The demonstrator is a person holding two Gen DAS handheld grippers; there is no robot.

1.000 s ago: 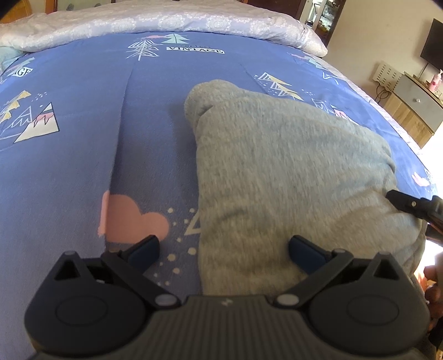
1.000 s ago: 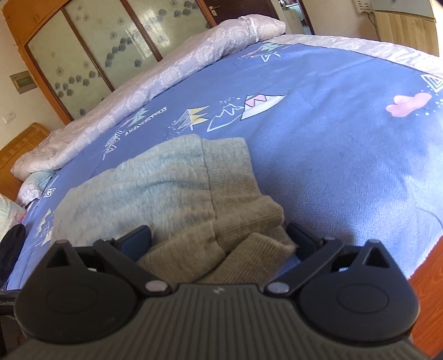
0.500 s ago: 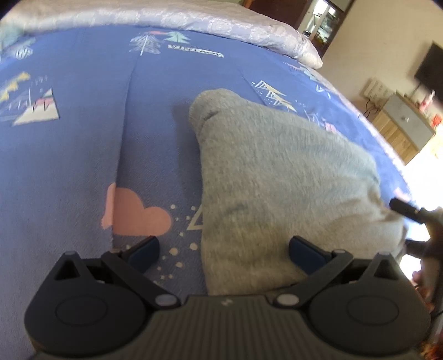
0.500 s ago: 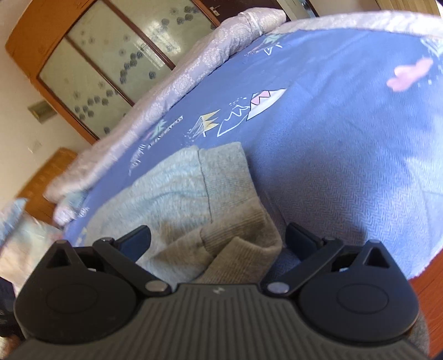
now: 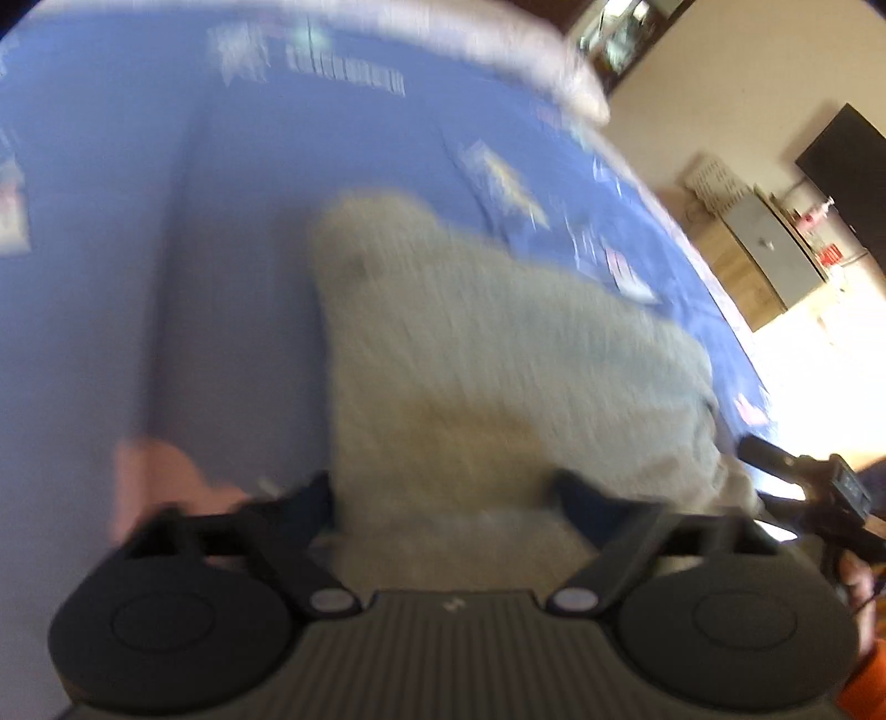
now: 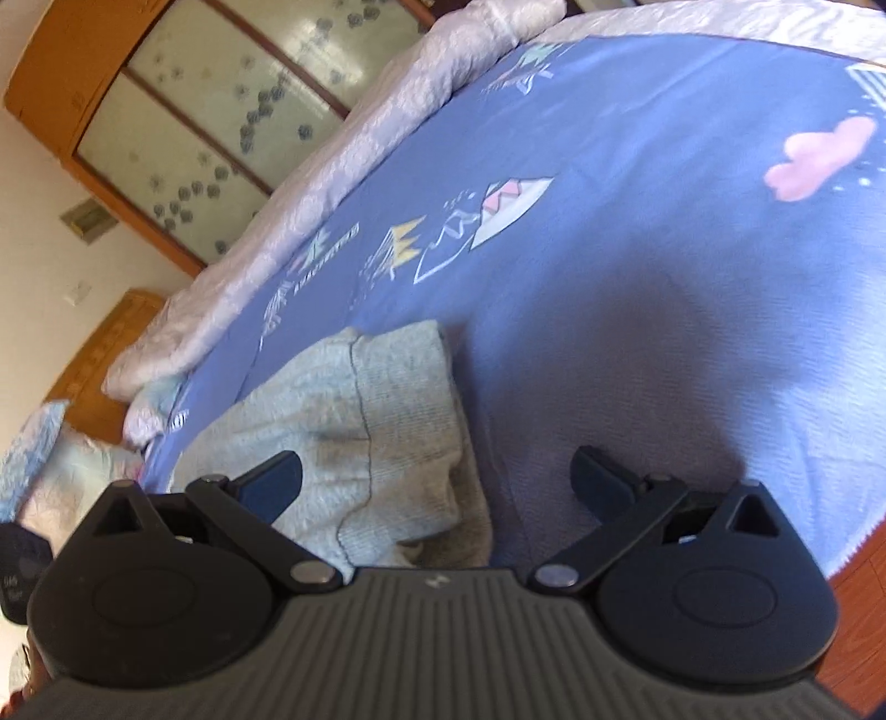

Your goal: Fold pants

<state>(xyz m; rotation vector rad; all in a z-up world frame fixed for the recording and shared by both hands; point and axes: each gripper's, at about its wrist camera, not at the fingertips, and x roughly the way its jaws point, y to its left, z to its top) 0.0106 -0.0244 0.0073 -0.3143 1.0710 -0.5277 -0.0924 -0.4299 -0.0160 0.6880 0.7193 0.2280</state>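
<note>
1. Grey knit pants, folded into a thick bundle, lying on a bed under a blue bedspread printed with pink clouds and pointed shapes.
2. Left-wrist view, badly motion-blurred: bundle running away from the camera, long axis from the near edge up toward a rounded, narrower far end pointing at the white quilt along the far side of the bed.
3. Wider end of the bundle nearest the left tongs; right corner reaching toward the sunlit edge of the bed.
4. Left tongs: jaws closing, grey fabric lying between them, left finger at the bundle's left edge; too smeared to tell whether the pads press on the cloth.
5. Right-wrist view: ribbed cuff end of the pants layered on top of the fold, rib lines running along the same long axis, seam line curving down the middle.
6. Right tongs: jaws standing wide apart, holding nothing; left finger over the grey knit, right finger over bare bedspread, cuff edge lying between them nearer the left one.
7. Right tongs also in the left-wrist view as a dark frame at the bundle's right corner, a hand gripping below it.
8. Behind the bed: wooden wardrobe with frosted patterned panels.
</note>
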